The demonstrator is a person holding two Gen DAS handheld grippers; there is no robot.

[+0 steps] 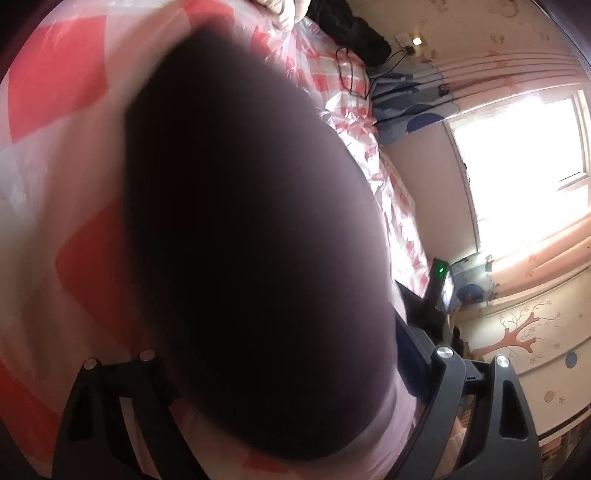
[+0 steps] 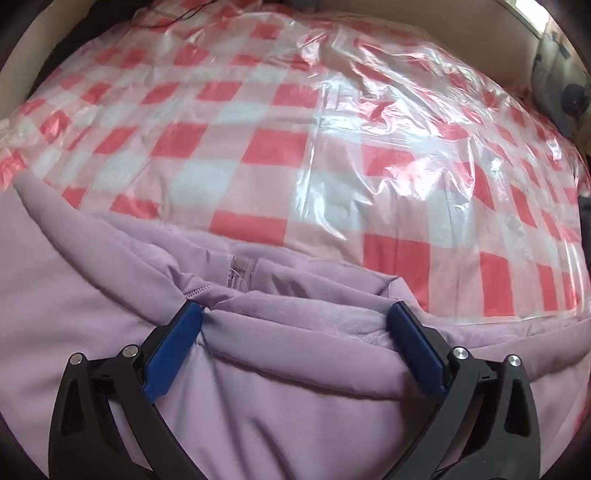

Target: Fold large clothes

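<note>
A lilac padded jacket (image 2: 280, 369) lies bunched on the near part of the bed. My right gripper (image 2: 295, 306) stands open over it, pointing steeply down. Its blue pads (image 2: 173, 354) straddle a thick fold near the collar, and the fingertips touch the fabric. In the left wrist view a dark, blurred mass of the jacket (image 1: 258, 221) sits right against the lens. It fills the gap between the wide-set fingers of my left gripper (image 1: 273, 343) and hides the fingertips. I cannot tell whether the pads press on it.
The bed has a red-and-white checked cover (image 2: 258, 155) under crinkled clear plastic (image 2: 406, 122). Dark clothing (image 1: 354, 29) and a black cable (image 1: 347, 70) lie at its far end. Past the bed's edge are a black device with a green light (image 1: 440, 271) and a bright window (image 1: 517, 155).
</note>
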